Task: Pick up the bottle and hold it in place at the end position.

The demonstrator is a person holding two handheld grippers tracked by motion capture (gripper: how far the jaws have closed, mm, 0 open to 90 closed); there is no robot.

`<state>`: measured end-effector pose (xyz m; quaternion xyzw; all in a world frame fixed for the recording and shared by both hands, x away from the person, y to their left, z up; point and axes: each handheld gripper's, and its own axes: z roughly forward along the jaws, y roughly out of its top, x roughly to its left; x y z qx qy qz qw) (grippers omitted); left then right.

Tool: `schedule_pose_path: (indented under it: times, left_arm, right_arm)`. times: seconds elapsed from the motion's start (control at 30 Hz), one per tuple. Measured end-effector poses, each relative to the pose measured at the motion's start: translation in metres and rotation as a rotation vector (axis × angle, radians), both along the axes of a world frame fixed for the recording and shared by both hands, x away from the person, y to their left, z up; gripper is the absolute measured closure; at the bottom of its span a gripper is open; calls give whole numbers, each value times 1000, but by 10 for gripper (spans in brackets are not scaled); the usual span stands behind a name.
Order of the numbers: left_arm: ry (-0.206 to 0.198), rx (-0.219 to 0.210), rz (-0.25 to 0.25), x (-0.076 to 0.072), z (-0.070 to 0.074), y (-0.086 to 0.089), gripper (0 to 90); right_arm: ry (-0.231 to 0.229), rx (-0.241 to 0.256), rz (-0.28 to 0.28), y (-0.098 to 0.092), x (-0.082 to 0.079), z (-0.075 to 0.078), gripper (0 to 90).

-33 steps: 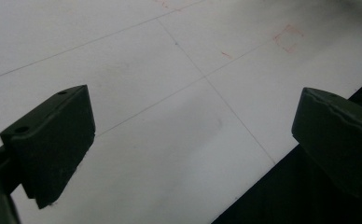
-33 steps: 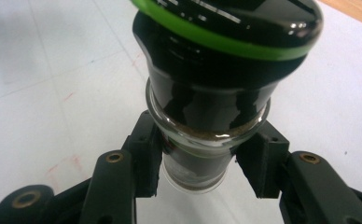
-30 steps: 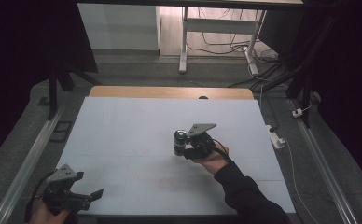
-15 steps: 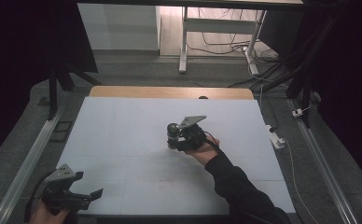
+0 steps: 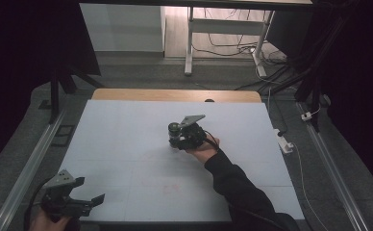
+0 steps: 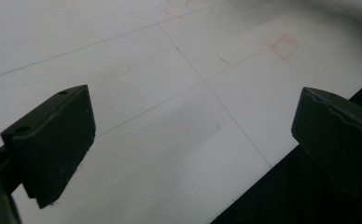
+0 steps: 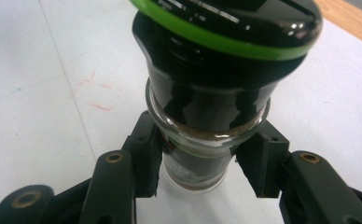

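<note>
Left claw (image 5: 86,202) sat at the near left corner of the white worktop (image 5: 127,134), jaws spread wide, nothing between them. Farther in, near the worktop's middle, right claw (image 7: 200,170) was clamped on a glass jar (image 7: 202,140) with a black, green-ringed lid (image 7: 226,28), pads gripping the glass just below the lid. Wooden strip (image 5: 175,95) ran along the worktop's far edge.

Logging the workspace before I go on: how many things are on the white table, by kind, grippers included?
Handheld grippers: 2, left gripper with jaws apart, right gripper closed on the jar.
Glass spice jar with a black, green-ringed cap: 1.
Total: 3, all over the white table.
</note>
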<state>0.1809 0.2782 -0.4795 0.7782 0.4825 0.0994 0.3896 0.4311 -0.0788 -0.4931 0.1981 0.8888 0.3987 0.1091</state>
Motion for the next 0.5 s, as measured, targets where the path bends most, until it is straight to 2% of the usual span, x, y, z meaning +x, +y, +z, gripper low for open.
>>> schedule_pose_path:
  times: [0.1,0.4,0.5]
  left_arm:
    - [0,1,0,0,0,0,9]
    - [-4,0,-3,-1,0,0,9]
    - [-5,1,-4,-1,0,0,10]
  right_arm:
    - [-11,-11,4,0,2,-3,531]
    - [-2,-14,0,-1,7,-14,531]
    - [7,-2,-5,-3,8,-16,531]
